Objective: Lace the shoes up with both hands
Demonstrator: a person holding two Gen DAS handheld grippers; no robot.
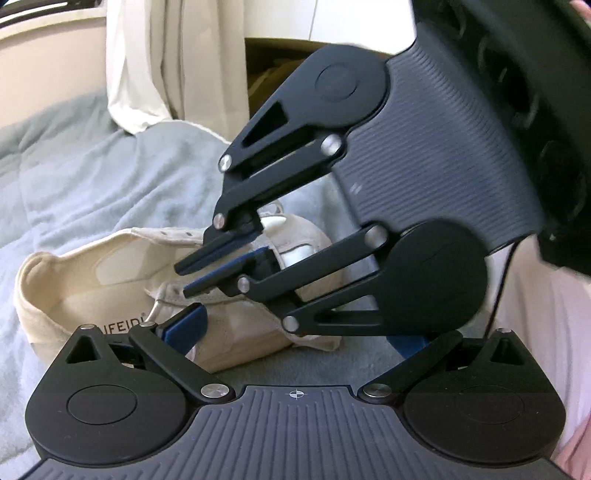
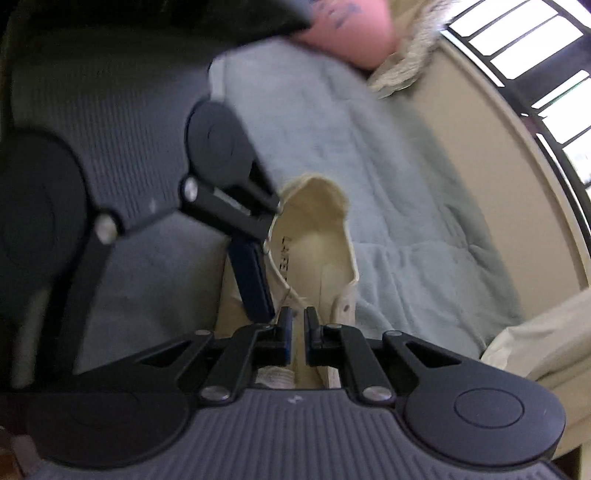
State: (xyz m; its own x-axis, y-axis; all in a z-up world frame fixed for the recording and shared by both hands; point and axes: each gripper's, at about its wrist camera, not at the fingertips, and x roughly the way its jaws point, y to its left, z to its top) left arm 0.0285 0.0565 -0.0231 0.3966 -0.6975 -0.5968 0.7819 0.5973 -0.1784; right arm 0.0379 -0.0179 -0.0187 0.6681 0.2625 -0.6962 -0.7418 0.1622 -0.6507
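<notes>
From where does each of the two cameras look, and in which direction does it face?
Left wrist: sits on the left gripper, facing forward over the cream shoe lying on the blue blanket; the right gripper crosses its view from the right.
Right wrist: sits on the right gripper, looking down into the shoe opening from the toe end; the left gripper's fingers and a pink sleeve show.
Shared: shoe, blanket, both grippers.

the left gripper is showing a grey ribbed body with a small white crosshair mark, two black round discs, black linkage arms pinned with silver screws, and blue pads. the right gripper is wearing the same grey ribbing, black discs and silver screws; a thin black cable is trailing from its body.
</notes>
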